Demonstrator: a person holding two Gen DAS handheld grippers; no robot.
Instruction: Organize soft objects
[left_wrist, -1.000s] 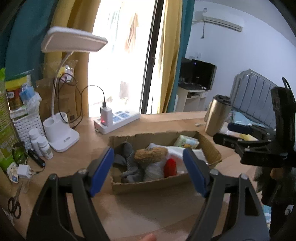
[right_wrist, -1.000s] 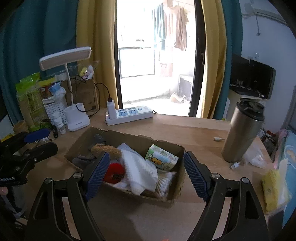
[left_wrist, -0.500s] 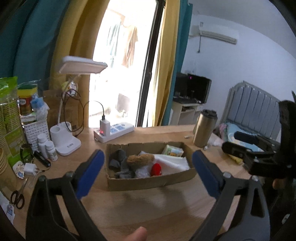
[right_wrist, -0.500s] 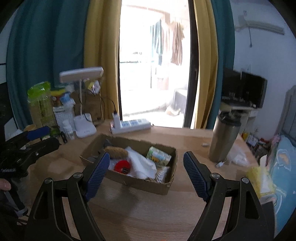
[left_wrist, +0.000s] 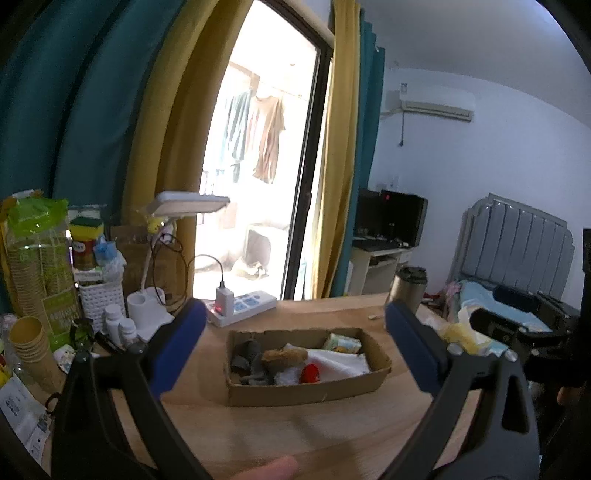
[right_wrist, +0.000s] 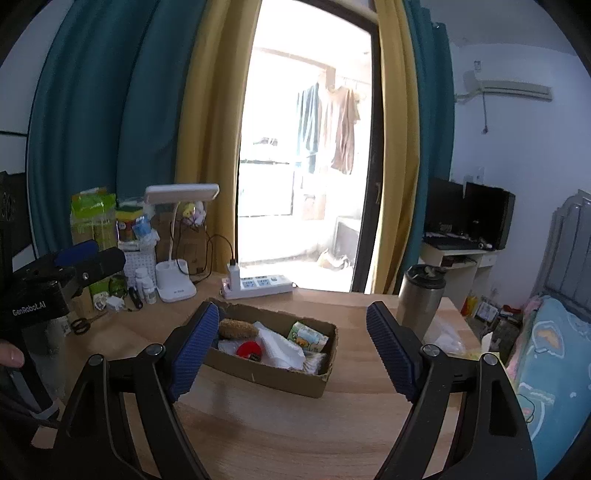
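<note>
Plainly both tools, left (left_wrist: 293, 354) and right (right_wrist: 291, 349), gape wide and grip nothing. Ahead on the counter (right_wrist: 295, 432) sits the box (right_wrist: 273, 374) holding a towel (right_wrist: 280, 350), perhaps socks (left_wrist: 247, 356), and a red thing (right_wrist: 249, 349).

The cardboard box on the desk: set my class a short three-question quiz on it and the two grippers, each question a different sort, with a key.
1. True or false: the left gripper is shut on the brown plush toy.
2. Multiple choice: in the cardboard box, the red object lies (A) beside the white cloth, (B) on the power strip, (C) under the desk lamp.
3. Fill in: the steel tumbler stands ____ the box.

Key:
1. False; both the left and right gripper are open and hold nothing.
2. A
3. outside
</note>
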